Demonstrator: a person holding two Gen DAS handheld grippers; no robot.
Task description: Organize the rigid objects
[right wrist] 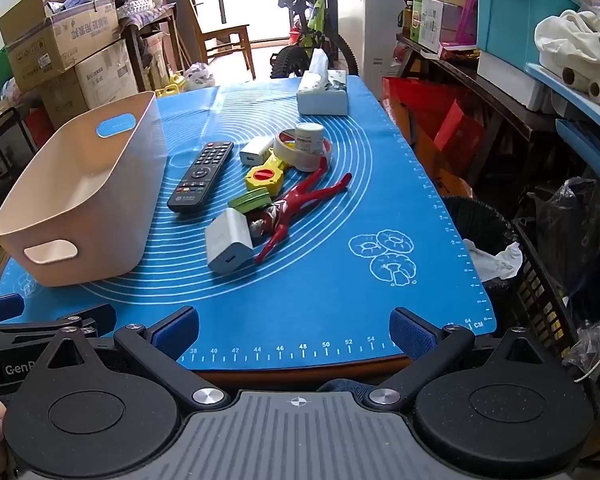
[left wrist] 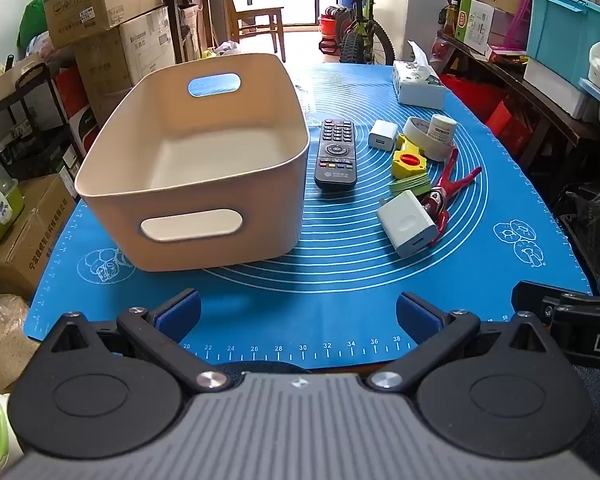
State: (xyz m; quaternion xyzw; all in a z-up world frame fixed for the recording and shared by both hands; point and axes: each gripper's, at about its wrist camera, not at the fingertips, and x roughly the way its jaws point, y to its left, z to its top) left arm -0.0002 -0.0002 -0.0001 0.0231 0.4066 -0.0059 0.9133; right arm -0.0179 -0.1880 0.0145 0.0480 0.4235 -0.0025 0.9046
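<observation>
An empty beige bin (left wrist: 196,160) (right wrist: 80,208) stands on the left of the blue mat (left wrist: 340,280) (right wrist: 340,280). Right of it lie a black remote (left wrist: 336,154) (right wrist: 201,176), a small white charger (left wrist: 380,135) (right wrist: 255,152), a yellow tool (left wrist: 409,159) (right wrist: 266,176), a tape roll (left wrist: 428,138) (right wrist: 304,152) with a white bottle (left wrist: 442,128) (right wrist: 310,138), a green lid (left wrist: 410,184) (right wrist: 250,200), a red figure (left wrist: 450,192) (right wrist: 296,208) and a large white charger (left wrist: 407,224) (right wrist: 228,242). My left gripper (left wrist: 298,312) and right gripper (right wrist: 294,328) are open and empty at the near edge.
A tissue box (left wrist: 418,84) (right wrist: 323,94) sits at the mat's far end. Cardboard boxes (left wrist: 100,12) stack on the left. Shelves with a teal crate (right wrist: 516,20) line the right. A black waste bin (right wrist: 480,232) stands by the table's right edge. A bicycle (left wrist: 360,20) stands beyond.
</observation>
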